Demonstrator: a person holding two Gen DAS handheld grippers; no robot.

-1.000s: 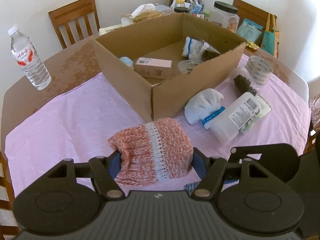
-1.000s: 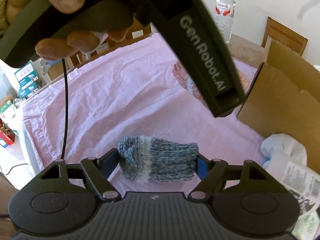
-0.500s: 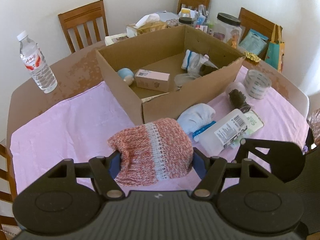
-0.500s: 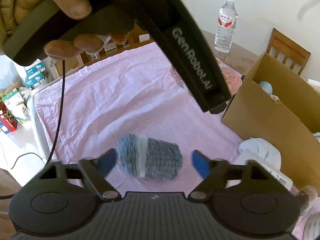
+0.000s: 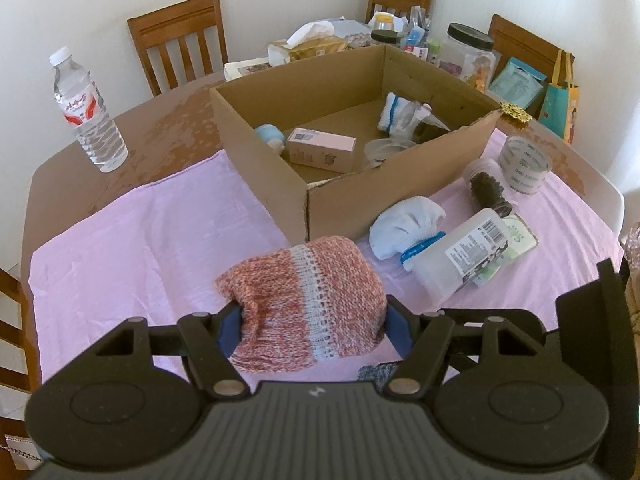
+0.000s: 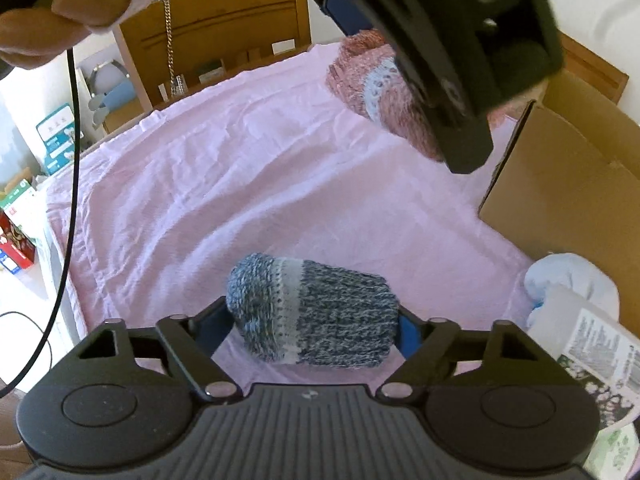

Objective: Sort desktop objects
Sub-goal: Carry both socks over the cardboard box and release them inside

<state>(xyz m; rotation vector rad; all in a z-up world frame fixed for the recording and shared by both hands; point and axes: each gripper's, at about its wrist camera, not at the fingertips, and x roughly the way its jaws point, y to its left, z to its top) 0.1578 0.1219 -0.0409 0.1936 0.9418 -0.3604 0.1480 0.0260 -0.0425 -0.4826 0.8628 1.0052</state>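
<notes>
Knitwear was gripped in both claws: the pink knitted roll was clamped between the pads of the left claw, the cardboard box lying just beyond it, while the right claw was closing on the grey knitted roll, pads touching both ends, above the pink-clothed bench.

I count two knitted rolls, one cardboard box, one water bottle, one tape roll, three chairs.
</notes>
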